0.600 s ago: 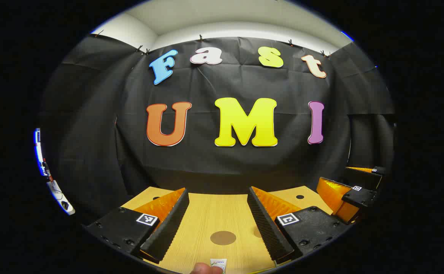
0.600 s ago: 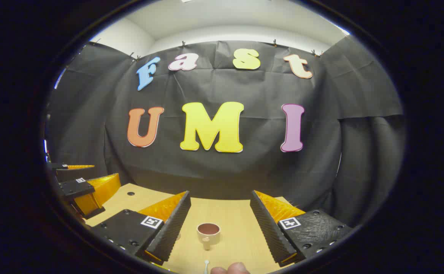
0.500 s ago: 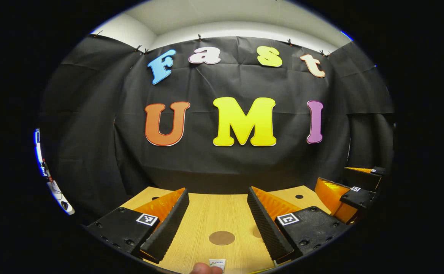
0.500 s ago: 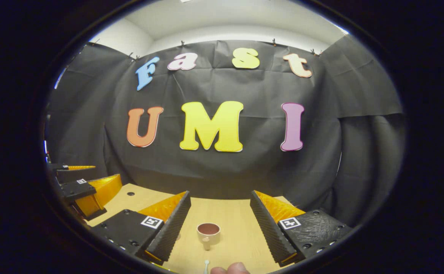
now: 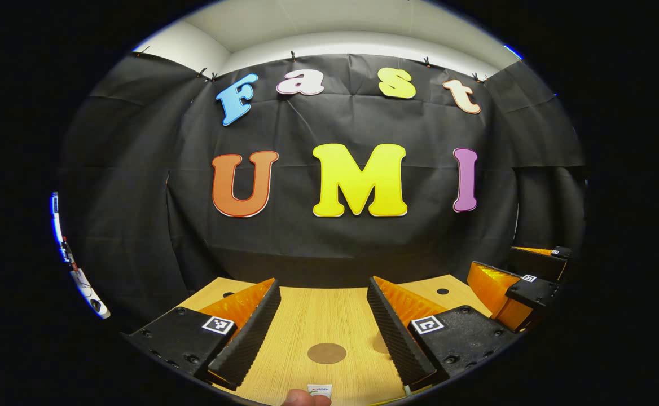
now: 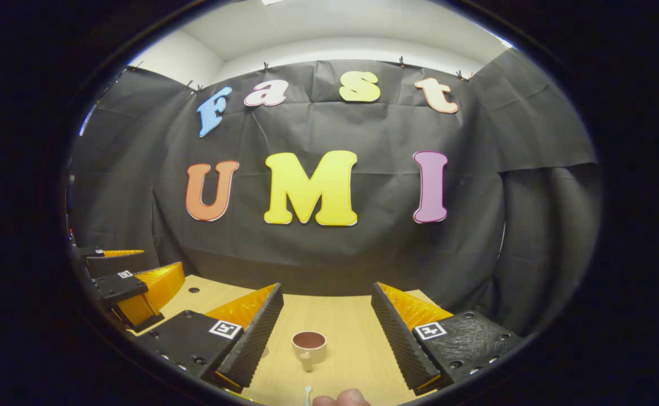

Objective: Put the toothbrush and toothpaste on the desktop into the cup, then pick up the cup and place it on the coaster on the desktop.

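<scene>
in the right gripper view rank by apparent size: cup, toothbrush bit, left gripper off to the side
1. left gripper, at the view's left edge, looks largest.
2. cup, between the right gripper's open fingers.
3. toothbrush, smallest; just its tip shows at the bottom edge, so its true size is unsure.

recording booth, black cloth wall (image 5: 341, 248), wooden desktop (image 5: 312, 316)
</scene>
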`<state>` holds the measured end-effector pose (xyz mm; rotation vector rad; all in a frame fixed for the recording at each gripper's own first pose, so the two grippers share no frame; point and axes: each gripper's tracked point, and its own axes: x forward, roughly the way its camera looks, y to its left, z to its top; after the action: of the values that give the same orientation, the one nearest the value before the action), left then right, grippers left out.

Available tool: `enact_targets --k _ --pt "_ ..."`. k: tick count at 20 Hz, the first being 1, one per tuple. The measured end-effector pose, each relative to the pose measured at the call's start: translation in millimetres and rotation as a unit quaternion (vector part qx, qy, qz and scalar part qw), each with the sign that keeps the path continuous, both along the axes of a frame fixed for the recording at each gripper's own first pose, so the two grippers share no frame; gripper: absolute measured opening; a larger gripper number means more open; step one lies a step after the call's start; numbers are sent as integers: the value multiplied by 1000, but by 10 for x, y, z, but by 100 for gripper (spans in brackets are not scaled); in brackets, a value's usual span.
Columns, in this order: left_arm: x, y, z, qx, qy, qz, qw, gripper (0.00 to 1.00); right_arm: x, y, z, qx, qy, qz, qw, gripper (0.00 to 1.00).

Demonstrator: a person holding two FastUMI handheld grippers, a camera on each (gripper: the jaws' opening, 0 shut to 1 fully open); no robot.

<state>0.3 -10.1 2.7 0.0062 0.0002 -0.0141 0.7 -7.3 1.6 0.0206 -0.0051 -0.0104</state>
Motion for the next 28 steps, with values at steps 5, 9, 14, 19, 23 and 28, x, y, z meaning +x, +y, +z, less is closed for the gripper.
enact_targets --k 5,9,14,19,23,28 --pt "-6 -4 -6 3 -2 -4 1000 98 -14 -7 -7 -1 0 -2 1000 95" --pt "-25 -4 -40 2 4 -5 1000 98 -26 -14 -26 -1 1 -3 1000 93" --pt "-64 -17 -152 5 16 -5 1000 98 -60 -9 -113 -7 10 -1 1000 95" --pt "-129 -7 -487 9 54 -7 998 98 -61 42 -479 -12 54 16 998 98" --pt "-267 89 -1008 23 117 -5 993 98 -110 49 -1039 -32 121 29 992 99" --pt "-555 75 -1644 15 204 -19 979 98 -299 148 -1802 -33 225 47 973 96"
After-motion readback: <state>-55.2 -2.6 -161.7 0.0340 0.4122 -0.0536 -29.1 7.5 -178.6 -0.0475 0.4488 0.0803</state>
